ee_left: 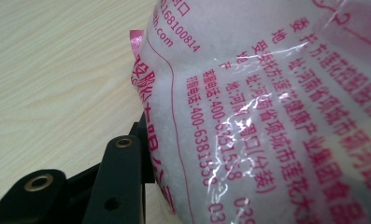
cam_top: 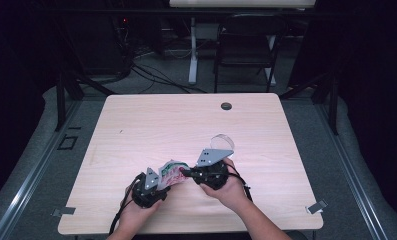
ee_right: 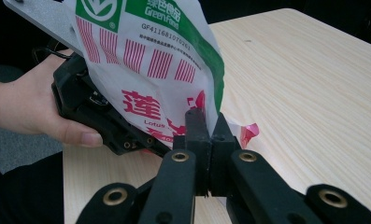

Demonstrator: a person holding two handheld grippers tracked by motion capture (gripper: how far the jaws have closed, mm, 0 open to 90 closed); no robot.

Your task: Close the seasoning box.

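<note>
Pinching, right gripper [ee_right: 205,122]: jaws tight on the bag's [ee_right: 150,70] thin edge
Left gripper [cam_top: 153,187]: half-wide, clamped round the bag's fat end
Bag: off the table [cam_top: 151,125], strung between both grippers, near its front edge
Clear lid [cam_top: 223,140]: just behind the bag

The bag [ee_right: 150,70] bears "Green Food" on its green band, "GF411681070261" beneath, "Lotus" lower down; its back [ee_left: 267,116] shows "168100814". There too ".com" ends a web address.

A light wooden rectangular table [cam_top: 151,125] stands on grey carpet [cam_top: 366,165]; behind it, a black folding chair [cam_top: 248,45] and tangled dark cables [cam_top: 146,70].
</note>
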